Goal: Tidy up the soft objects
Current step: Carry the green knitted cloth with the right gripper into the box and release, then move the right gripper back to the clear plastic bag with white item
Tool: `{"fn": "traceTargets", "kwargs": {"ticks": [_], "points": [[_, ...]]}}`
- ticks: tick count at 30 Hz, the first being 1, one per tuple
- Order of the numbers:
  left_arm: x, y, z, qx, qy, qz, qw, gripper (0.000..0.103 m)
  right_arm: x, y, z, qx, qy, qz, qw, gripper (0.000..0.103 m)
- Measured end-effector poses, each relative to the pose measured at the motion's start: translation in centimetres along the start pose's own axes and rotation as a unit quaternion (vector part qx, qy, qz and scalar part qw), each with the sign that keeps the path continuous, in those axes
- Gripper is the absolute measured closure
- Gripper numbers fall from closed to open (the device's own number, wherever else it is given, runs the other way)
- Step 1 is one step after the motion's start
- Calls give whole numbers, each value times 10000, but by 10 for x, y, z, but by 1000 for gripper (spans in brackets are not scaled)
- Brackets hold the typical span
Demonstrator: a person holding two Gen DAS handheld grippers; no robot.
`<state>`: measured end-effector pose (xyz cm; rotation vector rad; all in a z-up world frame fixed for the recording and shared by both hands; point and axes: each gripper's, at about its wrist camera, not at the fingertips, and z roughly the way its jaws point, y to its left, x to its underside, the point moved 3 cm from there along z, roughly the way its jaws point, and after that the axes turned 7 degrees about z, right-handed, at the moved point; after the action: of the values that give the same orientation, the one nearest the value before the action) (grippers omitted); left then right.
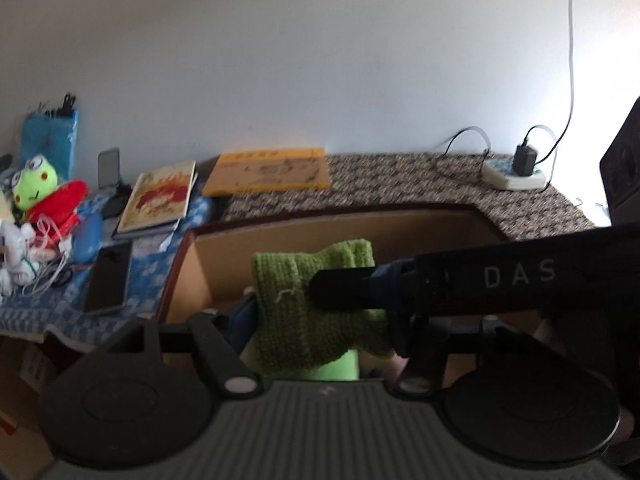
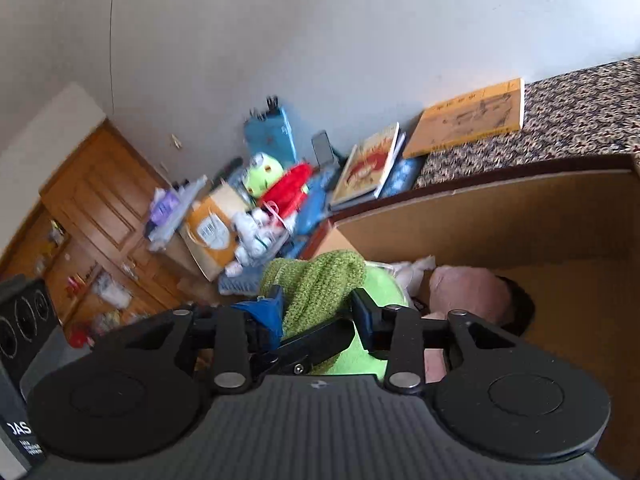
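Note:
A green knitted cloth [image 1: 304,304] hangs over the open cardboard box [image 1: 400,224]. My left gripper [image 1: 320,316] is shut on it, and my right gripper [image 2: 318,312] is shut on the same cloth [image 2: 316,280]; the right gripper's black finger [image 1: 352,288] crosses the left wrist view. Inside the box lie a bright green soft thing [image 2: 376,292], a pink soft toy [image 2: 468,288] and something white [image 2: 416,266]. A green frog plush [image 1: 34,184] with a red part [image 1: 60,200] sits on the table at left, with a white soft toy [image 1: 14,256] beside it.
Books [image 1: 160,200] and a yellow booklet [image 1: 268,172] lie behind the box. A black phone [image 1: 108,276], cables and a blue holder [image 1: 50,140] stand at left. A power strip with charger [image 1: 516,172] sits at back right. A wooden cabinet [image 2: 92,200] stands beyond the table.

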<state>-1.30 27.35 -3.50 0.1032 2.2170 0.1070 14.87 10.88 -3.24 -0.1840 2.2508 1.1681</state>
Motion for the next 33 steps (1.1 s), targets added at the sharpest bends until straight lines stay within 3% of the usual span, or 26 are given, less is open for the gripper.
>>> {"fn": "traceTargets", "kwargs": {"ticks": [6,10,14,17,33], "points": [[31,4,32,101,522,-27,9986,42,22,-17,29,495,428,-10,9979,81],[31,4,28,190,460,124,9987,32,21,-17,24,415,374,72,9984,79],[29,7,27,256,518,192,9981,30,18,-13,15,525,301,-55,9982,79],[27,11,20,324,446,153,9984,23,17,-12,8,623,172,3,9979,79],[-23,9,-17,667,-373,23,9971,23,0,-19,-45,927,-704,331,9926,77]]}}
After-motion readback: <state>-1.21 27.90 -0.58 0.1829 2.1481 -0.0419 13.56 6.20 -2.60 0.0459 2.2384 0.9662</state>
